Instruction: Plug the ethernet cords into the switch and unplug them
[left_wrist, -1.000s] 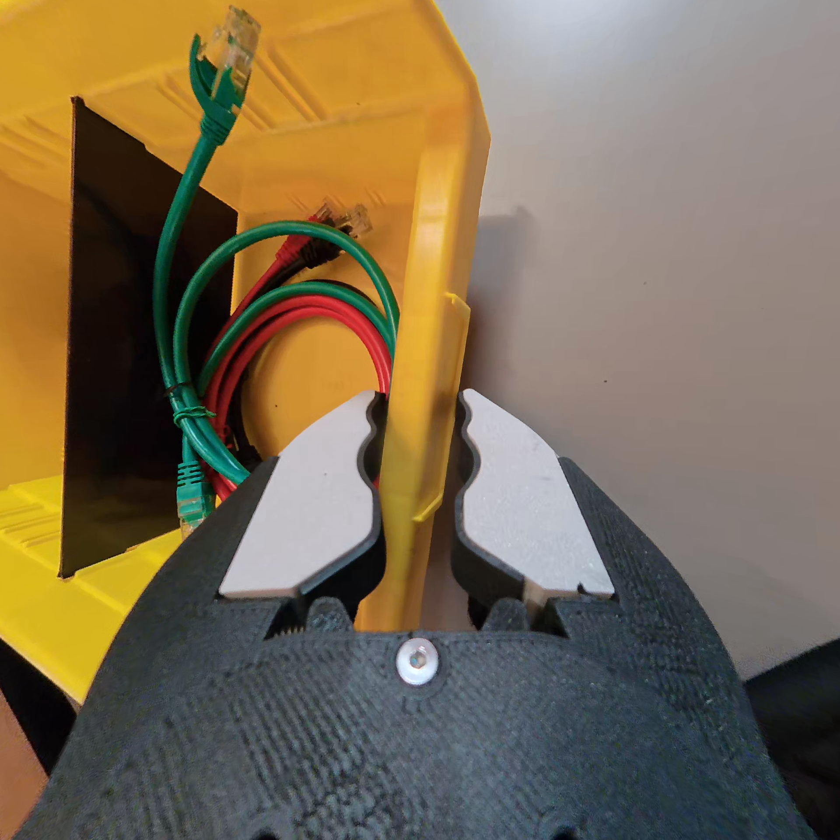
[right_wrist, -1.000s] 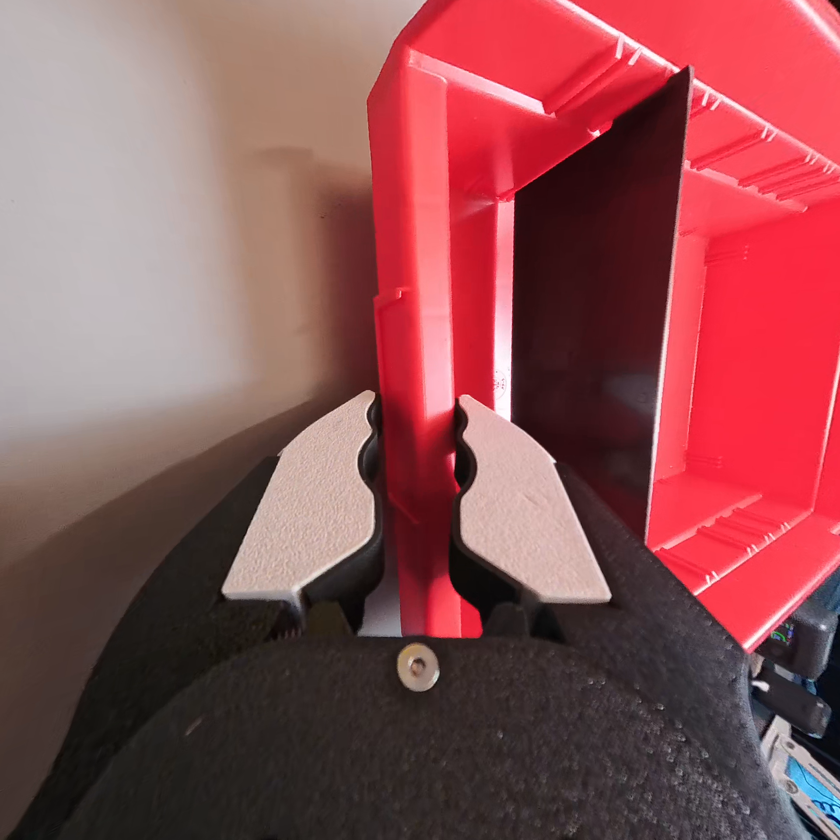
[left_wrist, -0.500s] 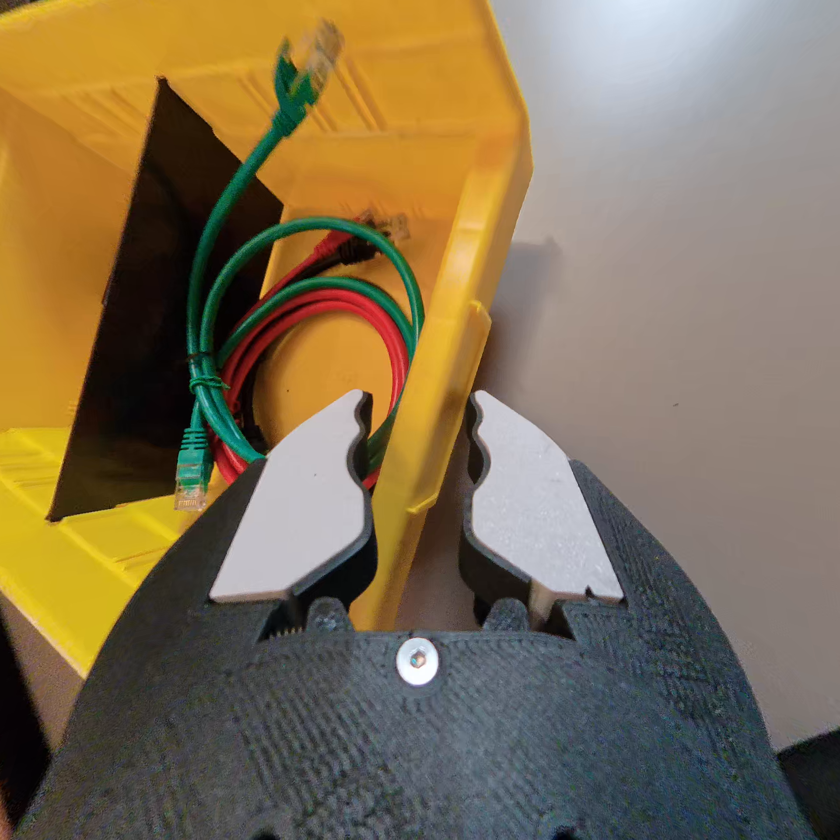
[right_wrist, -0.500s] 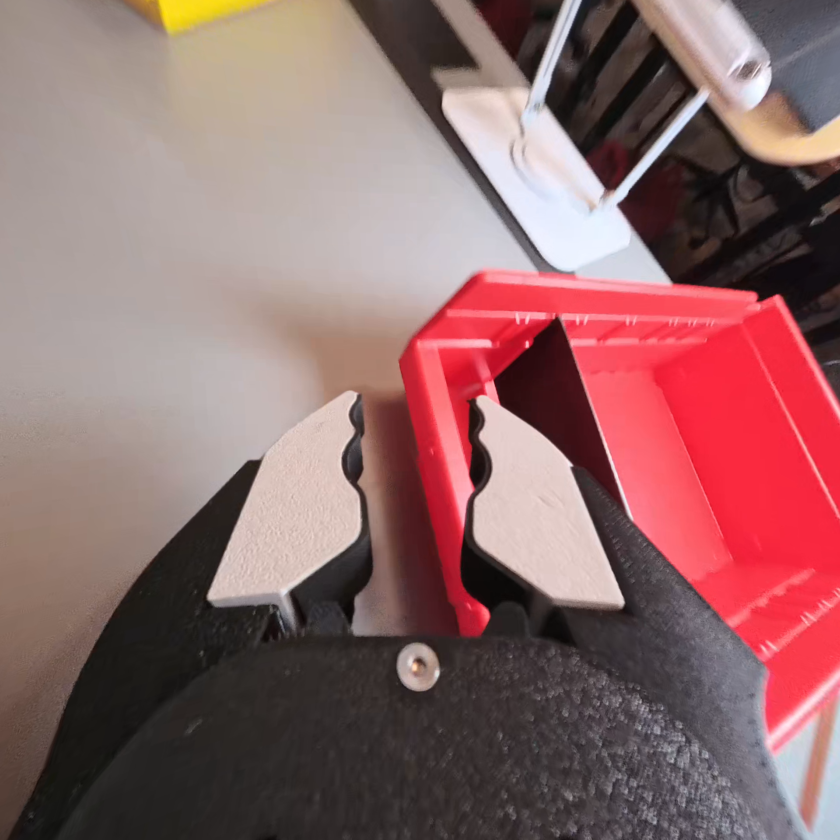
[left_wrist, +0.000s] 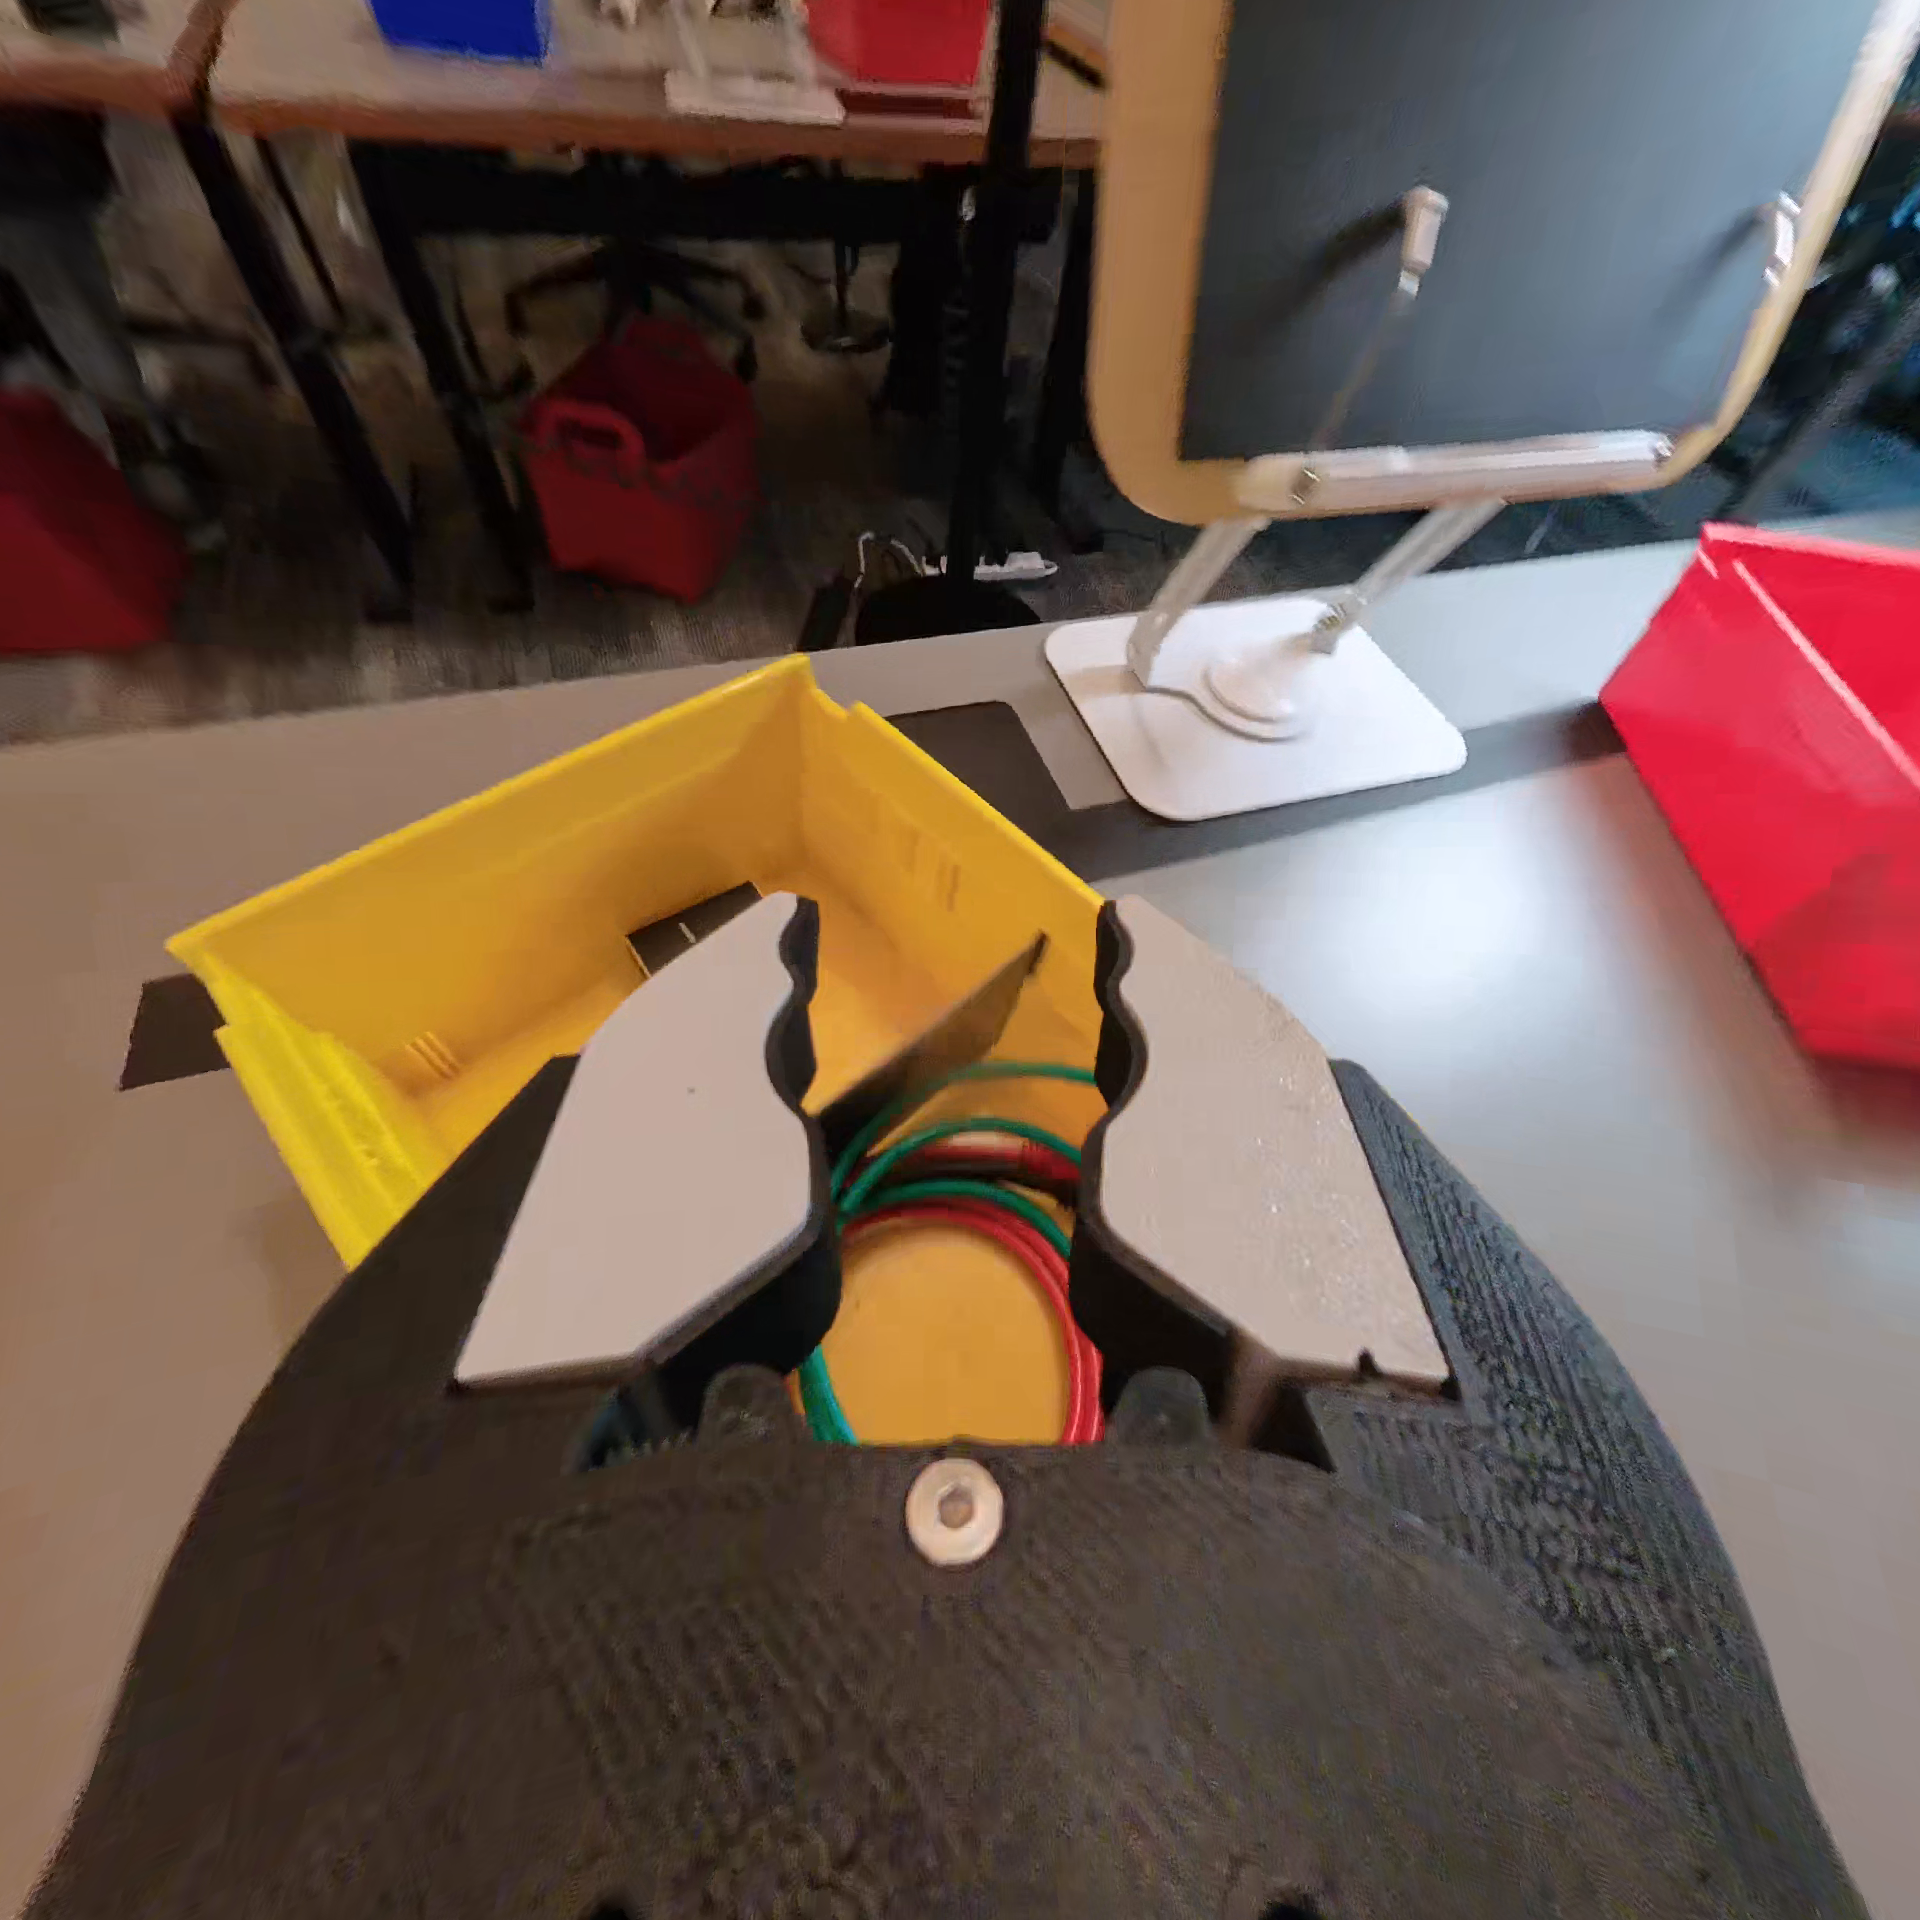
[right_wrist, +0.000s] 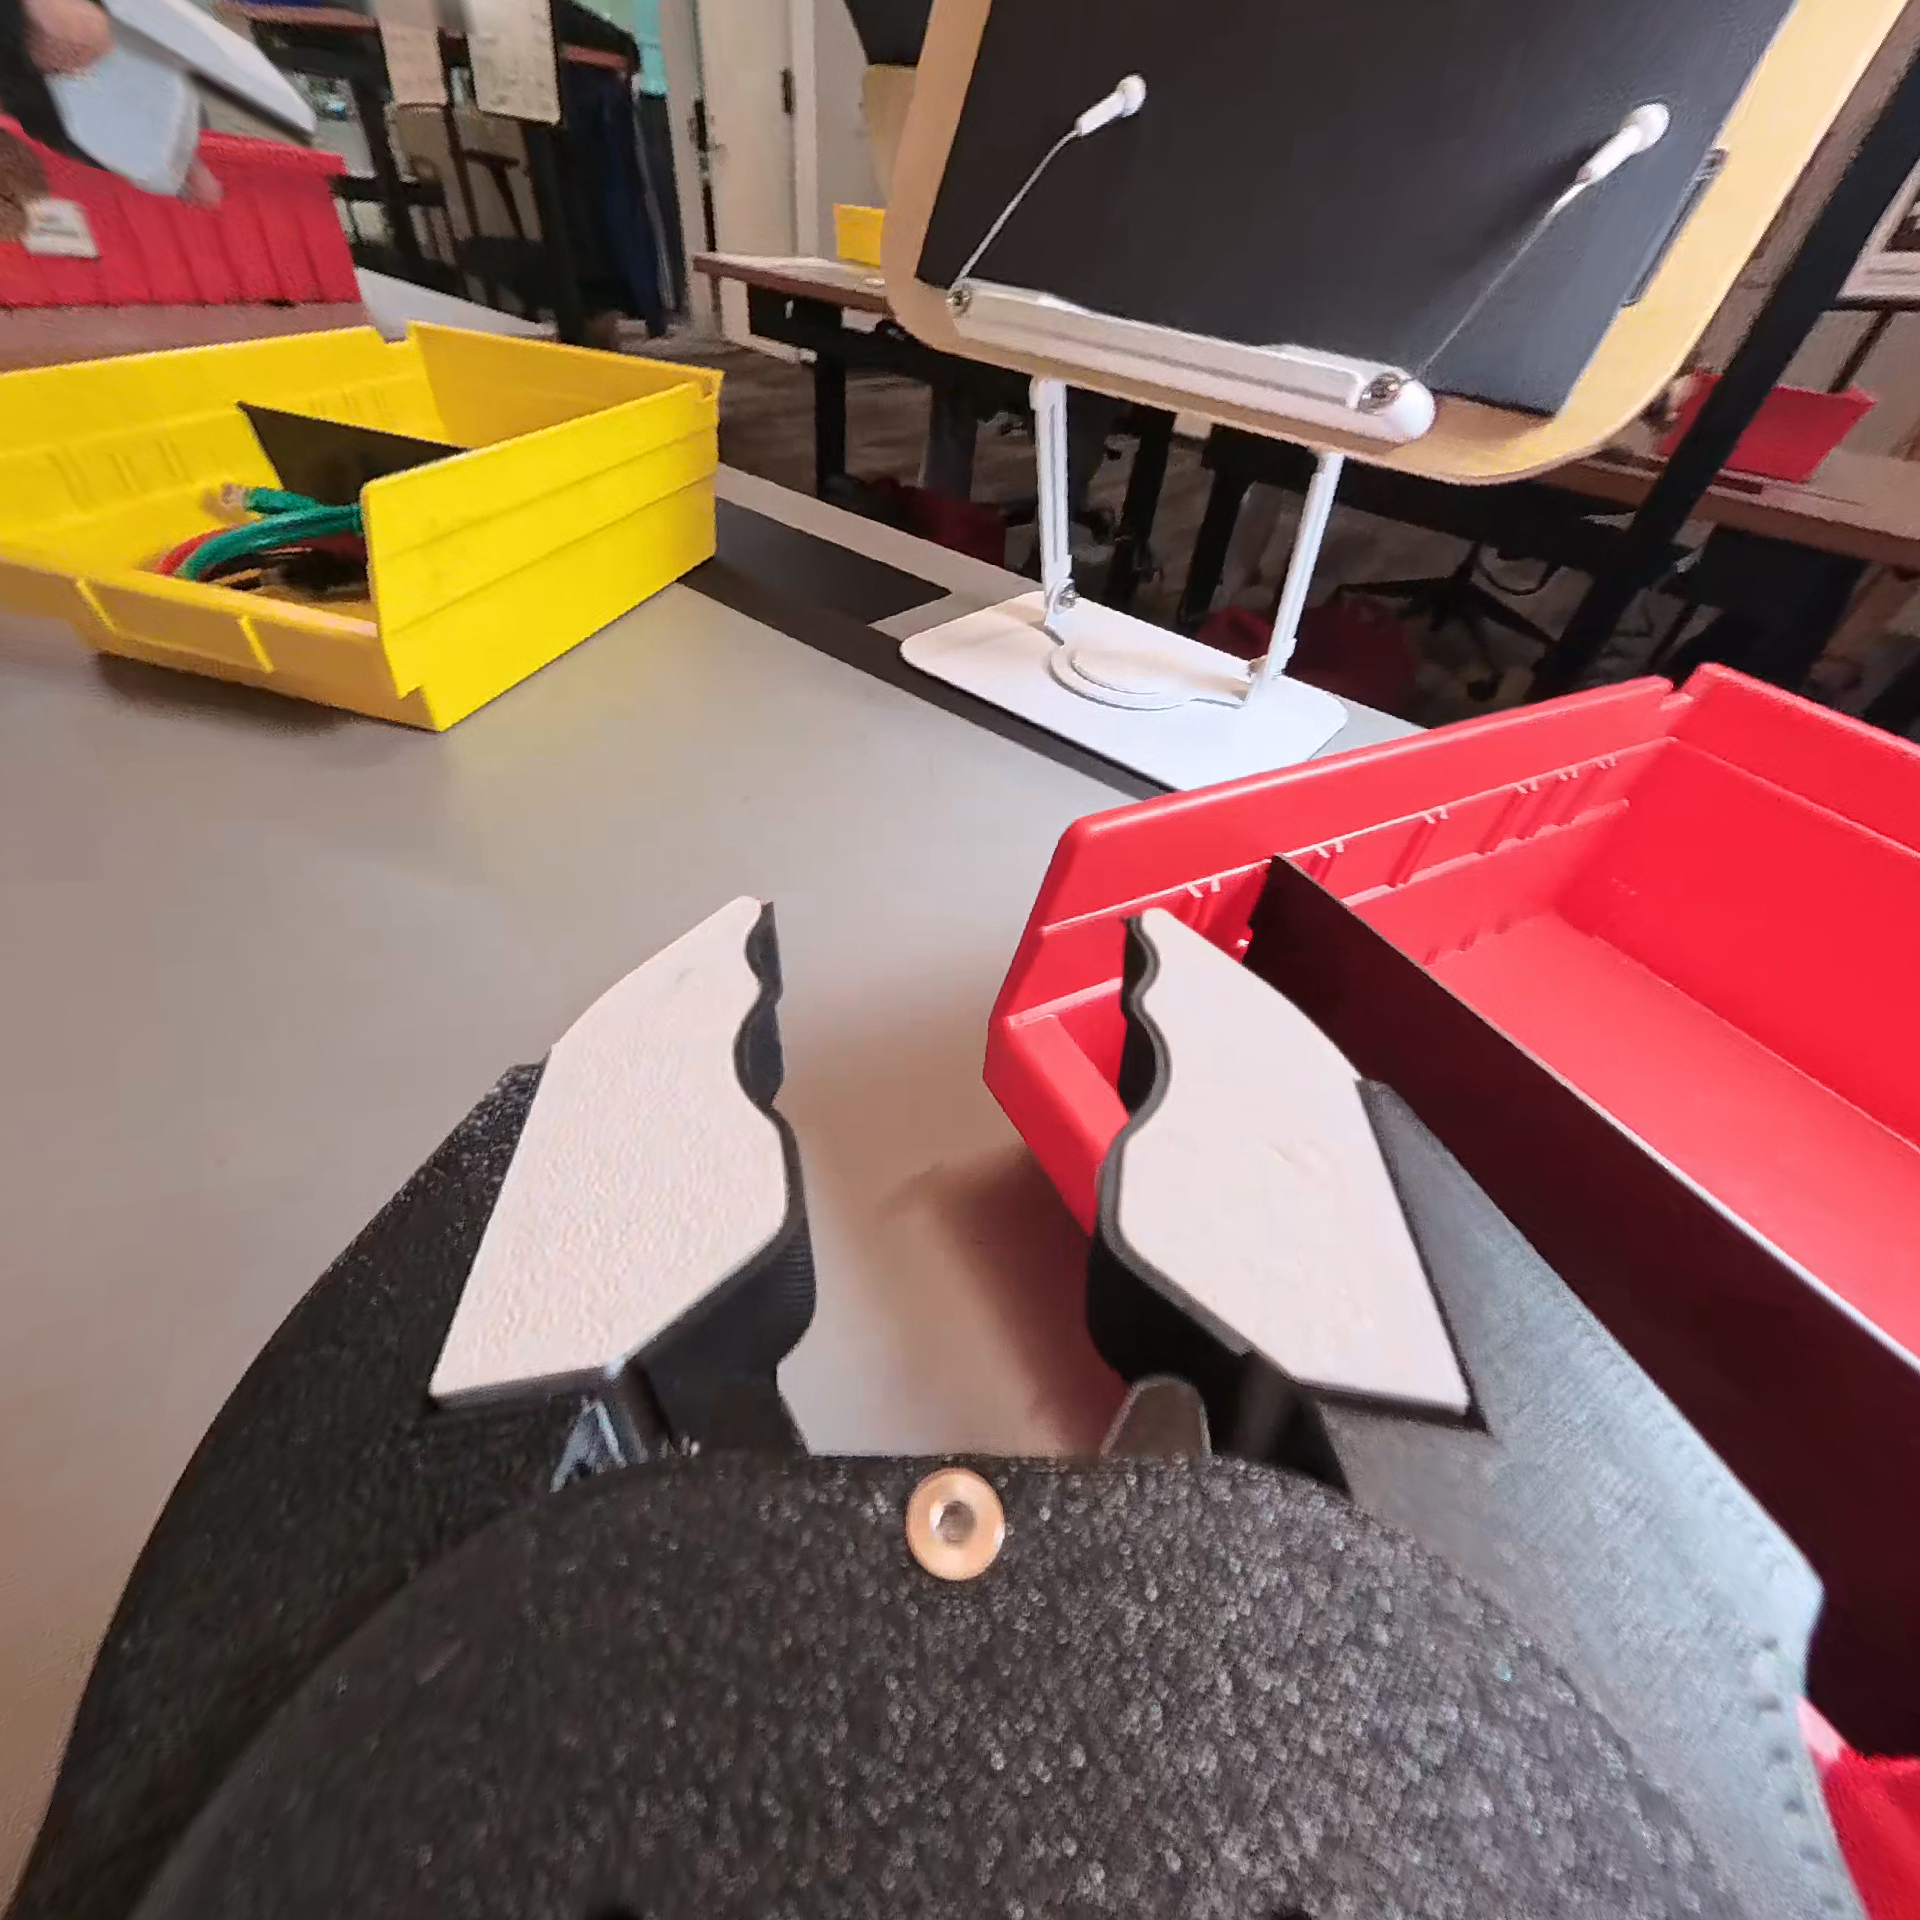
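The left claw (left_wrist: 951, 1081) is held wide open and empty above the yellow bin (left_wrist: 499, 914), where the coiled ethernet cords (left_wrist: 956, 1184) lie, presumably for a pick. The right claw (right_wrist: 951, 1081), likewise open and empty, is poised beside the red bin (right_wrist: 1558, 831) on the tabletop (right_wrist: 416, 883). No switch can be seen.

In my right wrist view, bare grey table (right_wrist: 436, 935) fills the left and centre, an open lane between the yellow bin (right_wrist: 540, 540) upper left and the red bin (right_wrist: 1143, 883) at right. The white stand (right_wrist: 1132, 686) blocks the upper centre.
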